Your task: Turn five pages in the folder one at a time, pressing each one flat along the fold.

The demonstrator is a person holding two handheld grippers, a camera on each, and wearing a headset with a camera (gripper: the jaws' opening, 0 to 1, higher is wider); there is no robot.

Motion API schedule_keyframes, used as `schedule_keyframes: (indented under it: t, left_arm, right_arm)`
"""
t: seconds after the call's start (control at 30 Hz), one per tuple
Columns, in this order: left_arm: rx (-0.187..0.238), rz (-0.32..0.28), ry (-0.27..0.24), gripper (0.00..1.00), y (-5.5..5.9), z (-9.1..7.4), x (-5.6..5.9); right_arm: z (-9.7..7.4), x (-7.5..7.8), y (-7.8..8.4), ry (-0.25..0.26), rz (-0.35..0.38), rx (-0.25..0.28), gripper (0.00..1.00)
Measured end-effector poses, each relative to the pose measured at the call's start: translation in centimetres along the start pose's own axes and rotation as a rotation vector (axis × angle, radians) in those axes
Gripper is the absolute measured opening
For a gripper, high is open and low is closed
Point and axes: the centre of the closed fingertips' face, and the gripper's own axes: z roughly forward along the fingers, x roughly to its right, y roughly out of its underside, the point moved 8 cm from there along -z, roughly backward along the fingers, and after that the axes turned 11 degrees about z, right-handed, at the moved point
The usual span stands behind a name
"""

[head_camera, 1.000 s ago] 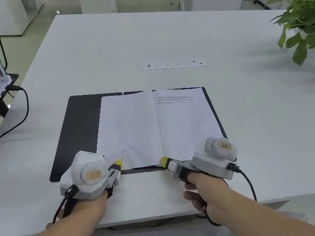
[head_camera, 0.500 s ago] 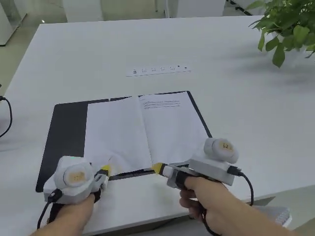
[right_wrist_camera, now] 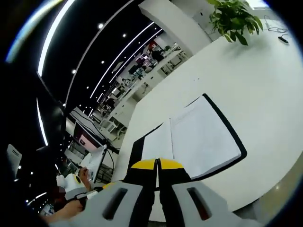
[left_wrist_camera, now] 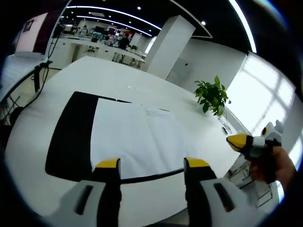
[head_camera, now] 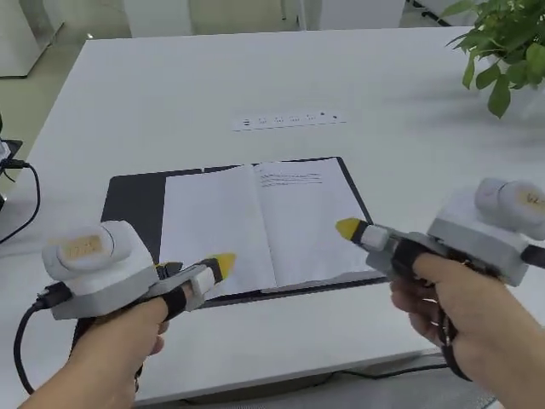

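Now raised above folder (head_camera: 223, 223): left tongs (head_camera: 220, 265) agape, right tongs (head_camera: 348, 228) pinched.

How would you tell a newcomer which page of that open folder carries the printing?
Start at the big white table; near its front edge lies an open black folder. Of its two white pages, take the page nearer the leafy plant: it alone has a few lines of small print along its top.

Black folder (head_camera: 132, 213) w/ white pages (head_camera: 221, 221) ahead of left gripper (head_camera: 223, 262) & right gripper (head_camera: 347, 228): both grey, yellow tips. White table (head_camera: 255, 77). Green plant (head_camera: 507, 43).
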Motion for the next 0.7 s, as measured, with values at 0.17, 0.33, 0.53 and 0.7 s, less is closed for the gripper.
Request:
schedule_keyframes:
  t: [0.17,0.33,0.53,0.7]
  left_arm:
    - [0.032,0.020,-0.055,0.64,-1.3,-2.3,-0.2]
    - [0.066,0.108,-0.131,0.78,-2.3,-4.0,-1.0]
    - [0.042,0.180,-0.159,0.96,-2.1,-4.7,-1.6]
    - [0.003,0.260,-0.161,0.99,-1.9,-4.8,-2.0]
  right_arm:
    - [-1.6,0.5,-0.7,0.088,-0.089,0.008,0.03]
    - [-2.4,1.5,-1.5,0.175,-0.206,0.054,0.30]
    - [-3.1,2.7,-1.8,0.288,-0.432,0.043,0.63]
    - [-3.2,2.8,-2.1,0.295,-0.514,0.076,0.89]
